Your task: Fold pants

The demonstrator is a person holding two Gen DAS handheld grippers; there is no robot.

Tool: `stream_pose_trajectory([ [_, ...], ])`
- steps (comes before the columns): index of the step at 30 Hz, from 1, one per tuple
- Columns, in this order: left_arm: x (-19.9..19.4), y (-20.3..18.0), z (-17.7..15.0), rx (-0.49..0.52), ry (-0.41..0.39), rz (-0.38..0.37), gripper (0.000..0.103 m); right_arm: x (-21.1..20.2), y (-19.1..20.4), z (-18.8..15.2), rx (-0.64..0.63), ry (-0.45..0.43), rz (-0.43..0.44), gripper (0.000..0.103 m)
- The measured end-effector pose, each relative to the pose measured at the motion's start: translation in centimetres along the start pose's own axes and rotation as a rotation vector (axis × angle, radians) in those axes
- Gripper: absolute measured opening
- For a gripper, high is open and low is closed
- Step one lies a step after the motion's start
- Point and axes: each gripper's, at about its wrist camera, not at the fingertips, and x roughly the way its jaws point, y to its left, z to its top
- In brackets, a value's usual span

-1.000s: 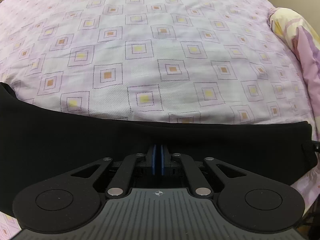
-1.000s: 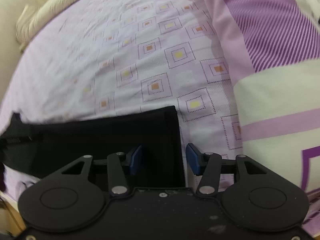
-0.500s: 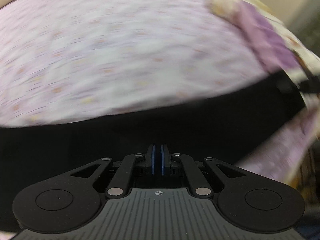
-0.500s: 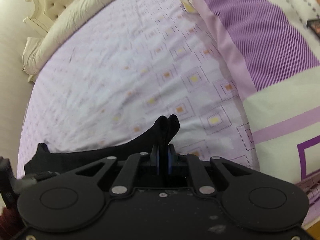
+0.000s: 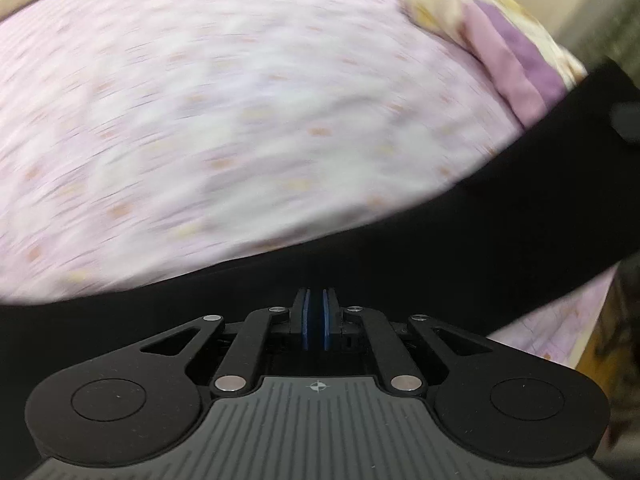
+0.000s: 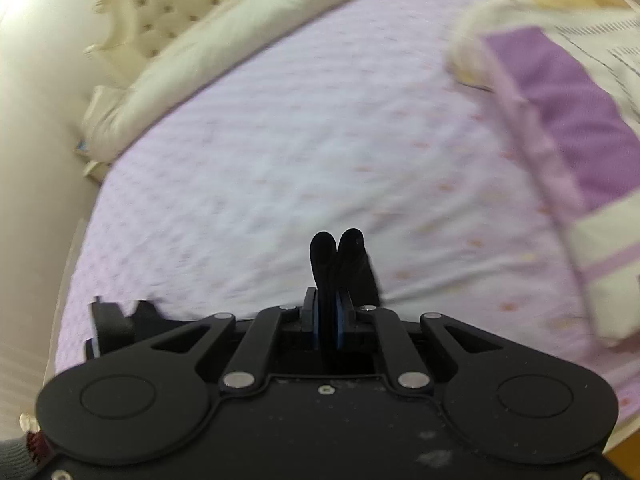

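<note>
The black pants stretch as a taut band from lower left to upper right in the left wrist view, lifted off the bed. My left gripper is shut on their edge, blue pads pressed on the cloth. In the right wrist view my right gripper is shut on the other end of the pants, whose cloth bunches up in two rounded folds above the fingertips. Both views are blurred by motion.
The bed has a lilac sheet with small squares. A purple and cream quilt lies at the right; it also shows in the left wrist view. A cream tufted headboard stands at the far left.
My right gripper has shut on the pants' end and lifted it. Both grippers have risen and swung, pulling the pants off the bed into a taut band.
</note>
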Motion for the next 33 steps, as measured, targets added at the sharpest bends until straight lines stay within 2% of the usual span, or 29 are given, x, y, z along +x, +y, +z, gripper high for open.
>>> stream_pose_trajectory([
  [5, -3.5, 7.9, -1.8, -0.119, -0.021, 0.033, 0.006, 1.7, 9.6, -2.2, -0.032, 0.006, 0.125, 0.009],
  [9, -6.1, 13.8, -3.6, -0.186, -0.031, 0.069, 0.006, 6.8, 17.1, -5.4, -0.100, 0.074, 0.189, 0.010],
  [13, -7.6, 18.5, -5.1, -0.235, -0.019, 0.096, 0.006, 12.8, 22.1, -9.2, -0.122, 0.148, 0.190, 0.009],
  [17, -8.7, 21.4, -6.5, -0.234, -0.001, 0.117, 0.006, 17.7, 26.3, -13.4, -0.216, 0.204, 0.126, 0.010],
  [19, -9.1, 22.1, -7.0, -0.240, 0.002, 0.115, 0.006, 19.6, 27.3, -14.9, -0.252, 0.209, 0.075, 0.011],
  [21, -9.7, 22.9, -7.5, -0.245, 0.001, 0.109, 0.006, 21.0, 27.6, -15.9, -0.274, 0.213, 0.031, 0.020],
  [23, -10.0, 23.2, -7.8, -0.248, -0.002, 0.096, 0.006, 21.5, 27.9, -16.5, -0.296, 0.228, 0.028, 0.030],
  [24, -10.0, 23.4, -7.8, -0.251, -0.005, 0.087, 0.006, 21.2, 28.2, -16.7, -0.308, 0.231, 0.042, 0.031],
  [30, -10.6, 22.6, -7.8, -0.270, -0.040, 0.028, 0.006, 15.3, 27.7, -16.3, -0.371, 0.159, 0.104, 0.038],
  [33, -10.5, 20.8, -7.3, -0.244, -0.057, -0.012, 0.007, 12.7, 25.2, -16.0, -0.339, 0.128, 0.039, 0.038],
])
